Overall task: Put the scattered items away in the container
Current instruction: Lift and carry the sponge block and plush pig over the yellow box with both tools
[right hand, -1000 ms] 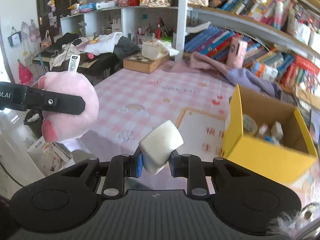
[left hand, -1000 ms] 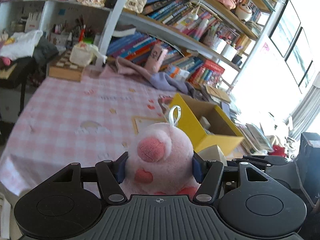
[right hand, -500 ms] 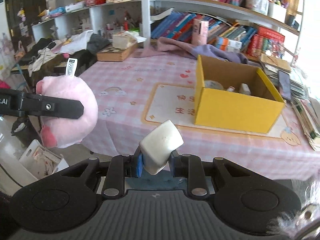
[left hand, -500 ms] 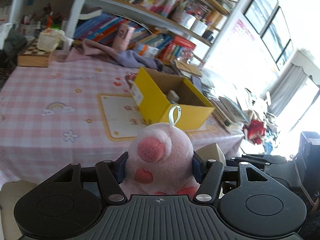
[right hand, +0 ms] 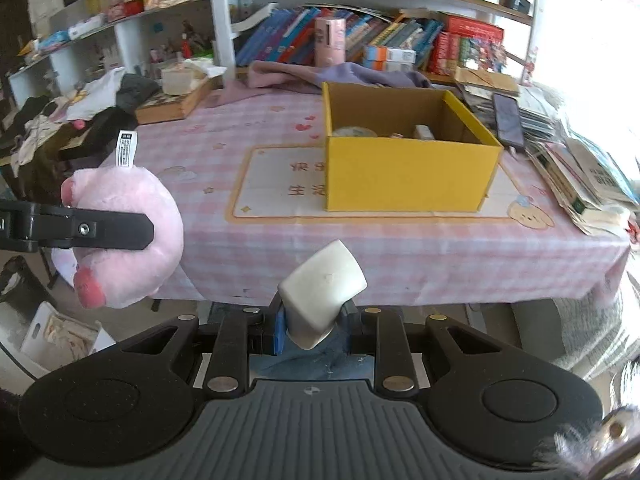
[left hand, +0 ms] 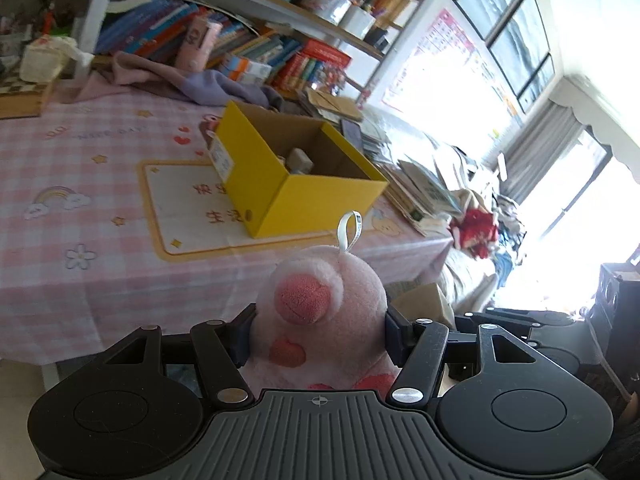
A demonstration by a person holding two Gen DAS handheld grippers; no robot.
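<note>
Left wrist view: my left gripper [left hand: 318, 330] is clamped on a pink plush toy [left hand: 320, 312], snout toward the yellow box [left hand: 320, 196] on the table [left hand: 100, 220]; the box holds a small beige block, the rest hidden by its wall. Right wrist view: my right gripper [right hand: 314, 320] pinches a white block [right hand: 324, 292] tilted up toward the box, where I make out a tape roll [right hand: 354, 133] and small bits I can't identify.

box [right hand: 408, 176]: near wall hides most contents, small items inside too small to tell | plush toy [left hand: 320, 320]: lower body hidden behind gripper body | mat [right hand: 272, 188]: print partly covered by box
</note>
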